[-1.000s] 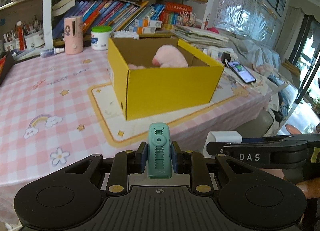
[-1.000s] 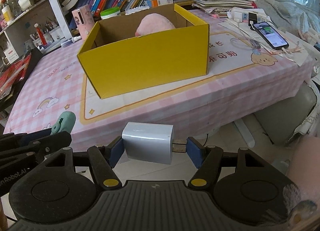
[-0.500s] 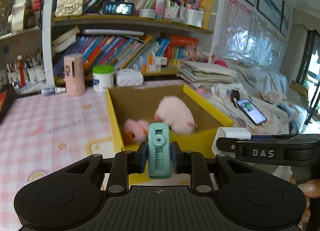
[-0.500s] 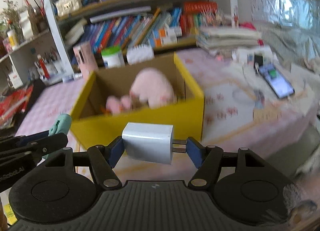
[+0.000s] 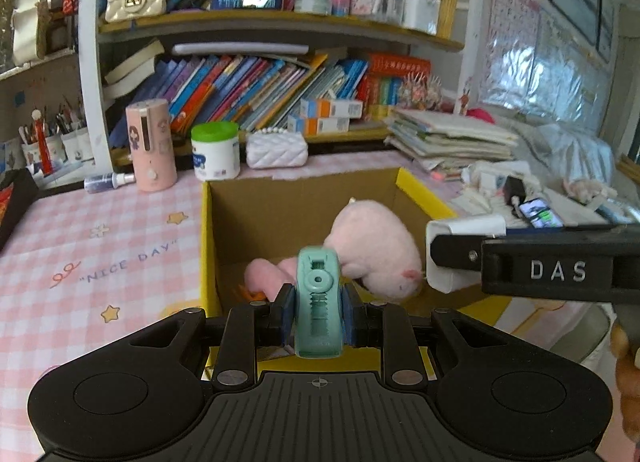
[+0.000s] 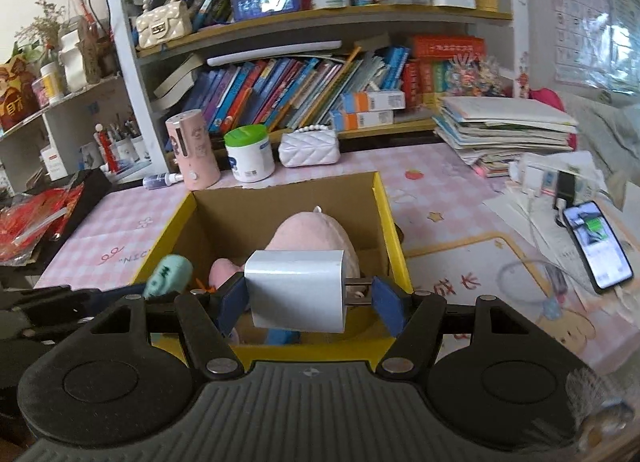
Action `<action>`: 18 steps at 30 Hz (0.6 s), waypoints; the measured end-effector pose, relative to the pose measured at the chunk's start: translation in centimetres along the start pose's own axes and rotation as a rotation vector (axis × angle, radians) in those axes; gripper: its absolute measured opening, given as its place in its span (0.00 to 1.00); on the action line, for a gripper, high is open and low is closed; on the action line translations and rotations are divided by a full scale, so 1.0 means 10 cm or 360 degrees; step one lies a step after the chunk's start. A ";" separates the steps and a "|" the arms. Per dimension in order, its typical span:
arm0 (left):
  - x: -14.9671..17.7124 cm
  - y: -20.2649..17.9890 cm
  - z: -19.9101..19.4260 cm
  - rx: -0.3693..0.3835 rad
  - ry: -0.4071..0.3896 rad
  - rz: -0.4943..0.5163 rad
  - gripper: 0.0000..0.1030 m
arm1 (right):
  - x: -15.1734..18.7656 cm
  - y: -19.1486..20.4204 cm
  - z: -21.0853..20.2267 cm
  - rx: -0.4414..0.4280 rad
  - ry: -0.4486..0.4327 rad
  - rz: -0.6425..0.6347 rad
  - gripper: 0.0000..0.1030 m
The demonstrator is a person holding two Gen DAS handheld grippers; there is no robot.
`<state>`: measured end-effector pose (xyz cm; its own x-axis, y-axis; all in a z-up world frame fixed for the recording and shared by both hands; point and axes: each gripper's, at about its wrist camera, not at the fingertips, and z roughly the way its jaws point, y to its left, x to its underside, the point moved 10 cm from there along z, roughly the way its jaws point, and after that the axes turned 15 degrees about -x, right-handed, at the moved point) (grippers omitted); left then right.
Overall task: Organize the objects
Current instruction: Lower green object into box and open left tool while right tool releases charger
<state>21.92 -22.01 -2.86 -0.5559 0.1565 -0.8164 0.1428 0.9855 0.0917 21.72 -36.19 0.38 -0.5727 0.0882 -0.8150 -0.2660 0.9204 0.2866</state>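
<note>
Left-wrist view: left claw (image 5: 318, 312) is clamped on a mint-green clip (image 5: 318, 300), which stands upright between the blue pads. Just ahead of and below the claw sits the yellow cardboard box (image 5: 206, 238), open on top, with a pink plush toy (image 5: 370, 248) lying on its floor. To the claw's right, the right claw's black finger crosses the frame, holding a white charger block (image 5: 464, 226) over the box's right wall. Beyond the box, on the pink checked tabletop (image 5: 100, 246), stand a pink cylinder (image 5: 150, 144), a green-lidded white jar (image 5: 215, 150) and a white quilted purse (image 5: 277, 149).

Right-wrist view: right claw (image 6: 306, 296) is closed on the charger block (image 6: 296, 288), one pad on its left face and the other against its prongs. Directly ahead and beneath lies the box (image 6: 394, 246) with the plush toy (image 6: 312, 232) behind the block. To the claw's left, the clip (image 6: 168, 270) pokes over the box's near-left corner. Far right on the tabletop (image 6: 440, 186) lies a lit phone (image 6: 598, 248).
</note>
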 end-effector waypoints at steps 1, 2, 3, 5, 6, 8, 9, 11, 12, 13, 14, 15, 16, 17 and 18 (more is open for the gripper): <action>0.02 -0.01 0.04 -0.0014 0.0015 0.0008 0.22 | -0.01 -0.01 0.05 -0.0010 0.0014 -0.0013 0.63; 0.03 -0.02 0.08 -0.0025 0.0029 0.0011 0.22 | -0.02 -0.03 0.10 -0.0021 0.0027 -0.0022 0.63; 0.04 -0.02 0.12 -0.0036 0.0042 0.0015 0.22 | -0.01 -0.04 0.14 -0.0031 0.0039 -0.0028 0.63; 0.07 -0.03 0.18 -0.0059 0.0063 0.0027 0.22 | 0.00 -0.04 0.22 -0.0054 0.0072 -0.0040 0.63; 0.09 -0.03 0.21 -0.0070 0.0075 0.0032 0.22 | 0.00 -0.05 0.26 -0.0065 0.0087 -0.0047 0.63; 0.11 -0.02 0.25 -0.0082 0.0079 0.0024 0.22 | 0.02 -0.05 0.35 -0.0085 0.0122 -0.0063 0.63; 0.11 -0.01 0.27 -0.0090 0.0085 0.0025 0.22 | 0.03 -0.05 0.39 -0.0093 0.0138 -0.0068 0.63; 0.11 -0.01 0.31 -0.0112 0.0096 0.0034 0.22 | 0.05 -0.05 0.47 -0.0112 0.0172 -0.0076 0.63; 0.12 0.01 0.34 -0.0119 0.0104 0.0029 0.22 | 0.06 -0.05 0.51 -0.0120 0.0188 -0.0077 0.63; 0.12 0.01 0.36 -0.0121 0.0114 0.0021 0.23 | 0.07 -0.05 0.54 -0.0131 0.0205 -0.0075 0.63; 0.11 0.02 0.37 -0.0130 0.0112 0.0028 0.23 | 0.09 -0.05 0.58 -0.0144 0.0225 -0.0072 0.63; 0.11 0.01 0.38 -0.0140 0.0111 0.0048 0.23 | 0.10 -0.05 0.61 -0.0154 0.0242 -0.0070 0.63; 0.11 0.00 0.39 -0.0143 0.0109 0.0055 0.23 | 0.11 -0.04 0.65 -0.0163 0.0260 -0.0067 0.63; 0.11 0.00 0.40 -0.0148 0.0108 0.0063 0.23 | 0.13 -0.04 0.67 -0.0170 0.0276 -0.0067 0.63; 0.11 0.00 0.40 -0.0156 0.0104 0.0077 0.23 | 0.14 -0.05 0.69 -0.0177 0.0287 -0.0065 0.63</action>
<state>24.62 -22.14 -6.04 -0.6027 0.2046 -0.7713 0.0917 0.9779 0.1878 26.40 -33.86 -4.35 -0.6865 -0.0274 -0.7266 -0.3703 0.8731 0.3170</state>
